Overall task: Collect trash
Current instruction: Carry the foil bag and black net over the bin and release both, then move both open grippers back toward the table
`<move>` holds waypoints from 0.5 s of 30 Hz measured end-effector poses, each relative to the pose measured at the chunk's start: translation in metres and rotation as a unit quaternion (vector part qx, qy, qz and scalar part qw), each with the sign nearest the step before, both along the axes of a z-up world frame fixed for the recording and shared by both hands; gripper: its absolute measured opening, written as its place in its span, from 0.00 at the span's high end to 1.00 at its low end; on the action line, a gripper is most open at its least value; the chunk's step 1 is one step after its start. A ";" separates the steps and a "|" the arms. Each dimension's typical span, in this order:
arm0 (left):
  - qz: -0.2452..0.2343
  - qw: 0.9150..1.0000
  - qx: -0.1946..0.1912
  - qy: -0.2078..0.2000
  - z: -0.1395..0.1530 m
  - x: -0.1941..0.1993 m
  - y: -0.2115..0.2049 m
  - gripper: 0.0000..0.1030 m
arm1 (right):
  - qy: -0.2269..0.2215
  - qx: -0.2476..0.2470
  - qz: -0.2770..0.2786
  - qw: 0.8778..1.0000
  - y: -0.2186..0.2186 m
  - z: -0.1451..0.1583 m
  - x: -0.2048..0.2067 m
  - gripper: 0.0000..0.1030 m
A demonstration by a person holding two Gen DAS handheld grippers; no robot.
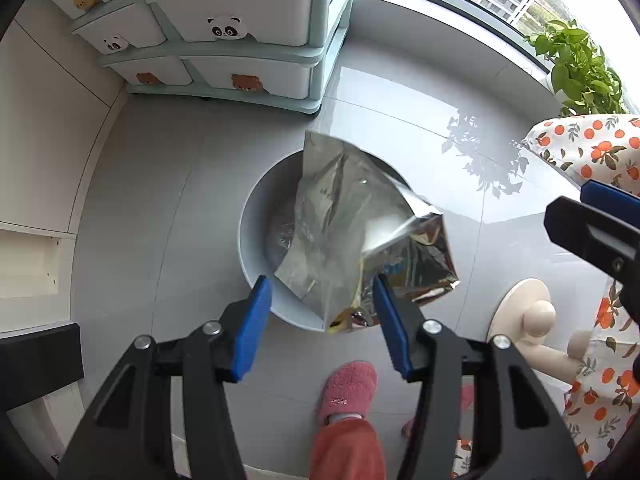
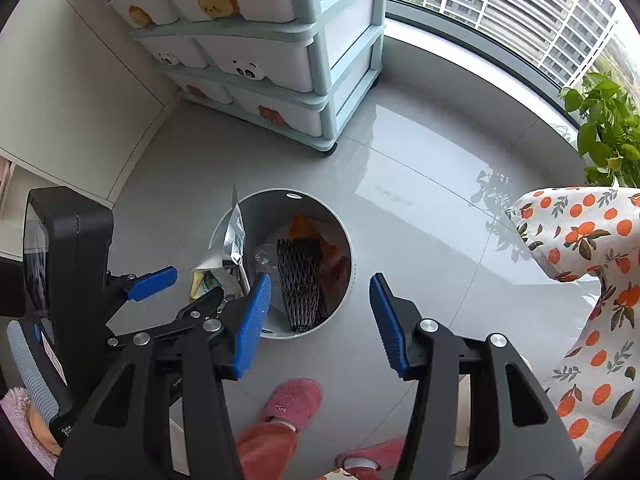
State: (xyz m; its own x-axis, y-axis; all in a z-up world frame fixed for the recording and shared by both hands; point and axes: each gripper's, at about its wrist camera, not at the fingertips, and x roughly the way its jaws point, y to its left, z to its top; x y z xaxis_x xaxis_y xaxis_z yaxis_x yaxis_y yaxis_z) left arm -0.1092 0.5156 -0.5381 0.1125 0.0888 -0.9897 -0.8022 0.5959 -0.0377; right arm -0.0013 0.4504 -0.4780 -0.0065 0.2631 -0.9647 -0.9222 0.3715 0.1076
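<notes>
A round pale bin point(image 1: 256, 216) stands on the grey floor tiles straight below me. A crumpled silver foil bag point(image 1: 340, 216) hangs over its rim, its lower end between the blue pads of my left gripper point(image 1: 320, 280). Those jaws stand apart and do not press the bag. In the right wrist view the same foil bag point(image 2: 232, 236) sits at the left rim of the bin point(image 2: 294, 196), with the left gripper point(image 2: 196, 282) around it. Black mesh netting point(image 2: 300, 280) and orange wrappers lie inside. My right gripper point(image 2: 319, 278) is open and holds nothing, hovering over the bin's near edge.
A pale green drawer cabinet point(image 1: 240, 52) with animal faces stands behind the bin. A table with an orange-print cloth point(image 2: 580, 264) and a leafy plant point(image 2: 608, 132) are at the right. The person's pink slippers point(image 1: 348, 388) are near the bin, beside a cream stand base point(image 1: 524, 316).
</notes>
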 end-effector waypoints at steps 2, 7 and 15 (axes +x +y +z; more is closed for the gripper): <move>-0.004 1.000 0.011 0.003 0.005 0.005 -0.001 0.40 | -0.002 0.001 -0.004 1.000 -0.007 0.004 0.000 0.51; -0.015 0.999 0.038 0.022 0.028 0.010 -0.008 0.39 | 0.001 0.003 -0.019 1.000 -0.024 0.017 0.004 0.51; -0.044 0.998 0.050 -0.001 0.112 0.019 -0.044 0.39 | -0.007 0.039 -0.073 0.997 -0.060 0.081 0.026 0.51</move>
